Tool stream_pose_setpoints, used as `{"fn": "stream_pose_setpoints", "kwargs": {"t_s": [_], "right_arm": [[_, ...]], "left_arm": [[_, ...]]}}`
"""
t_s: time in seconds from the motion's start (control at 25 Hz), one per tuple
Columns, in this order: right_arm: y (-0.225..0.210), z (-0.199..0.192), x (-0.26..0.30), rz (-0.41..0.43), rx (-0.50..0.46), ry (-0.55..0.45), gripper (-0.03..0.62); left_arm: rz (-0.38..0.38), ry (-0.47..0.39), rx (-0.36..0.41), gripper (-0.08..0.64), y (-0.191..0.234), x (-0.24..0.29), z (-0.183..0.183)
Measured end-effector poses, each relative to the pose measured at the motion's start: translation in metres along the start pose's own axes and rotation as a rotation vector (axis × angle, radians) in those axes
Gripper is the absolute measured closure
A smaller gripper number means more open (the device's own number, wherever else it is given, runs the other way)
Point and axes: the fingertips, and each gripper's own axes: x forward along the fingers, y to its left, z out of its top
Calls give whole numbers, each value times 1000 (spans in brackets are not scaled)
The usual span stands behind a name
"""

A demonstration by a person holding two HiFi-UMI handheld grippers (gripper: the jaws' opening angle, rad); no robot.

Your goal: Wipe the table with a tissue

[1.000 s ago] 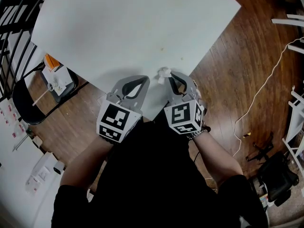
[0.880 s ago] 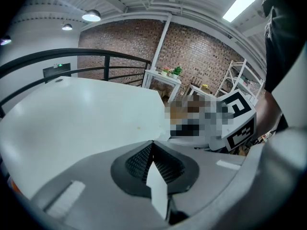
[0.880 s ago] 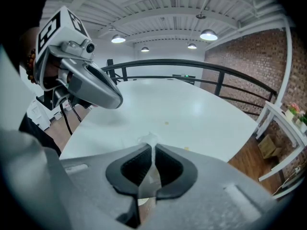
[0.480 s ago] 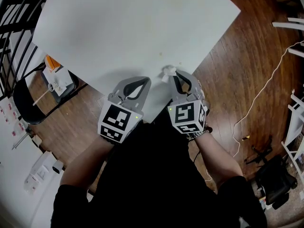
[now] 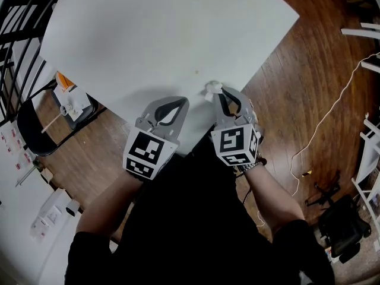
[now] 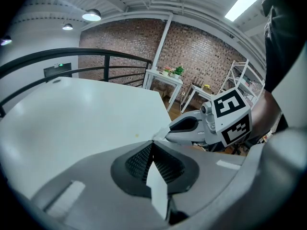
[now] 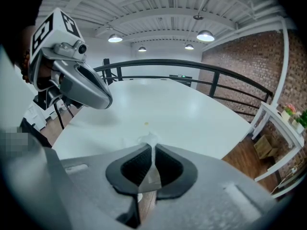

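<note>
Tissue (image 5: 212, 89), a small white wad, pinched at the tip of the right tongs (image 5: 218, 91) and poking out toward 12 o'clock, low over the white worktop (image 5: 166, 34) near its front edge. Right tongs clenched on the tissue, pads almost together. Left tongs (image 5: 180, 101) at 9 o'clock of the right ones, tips closed, nothing between them. Yellowish speck (image 5: 198, 72) on the worktop at 11 o'clock of the tissue.

Bright, even indoor light falls from ceiling lamps (image 7: 205, 35) and a strip light (image 6: 244, 6). The white table (image 5: 166, 34) is almost washed out, with only faint, soft shadows. Fisheye distortion bends the railing (image 7: 216, 83) and darkens every corner. The near jaws look blurred.
</note>
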Motion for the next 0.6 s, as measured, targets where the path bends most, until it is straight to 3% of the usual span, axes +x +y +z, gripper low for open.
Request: {"fn": "stream_pose_setpoints", "kwargs": {"t_s": [0.6], "right_arm": [[-15,2,4,21,-10,-3,580]], "left_arm": [[21,5,-15,551,1,10,9]]}}
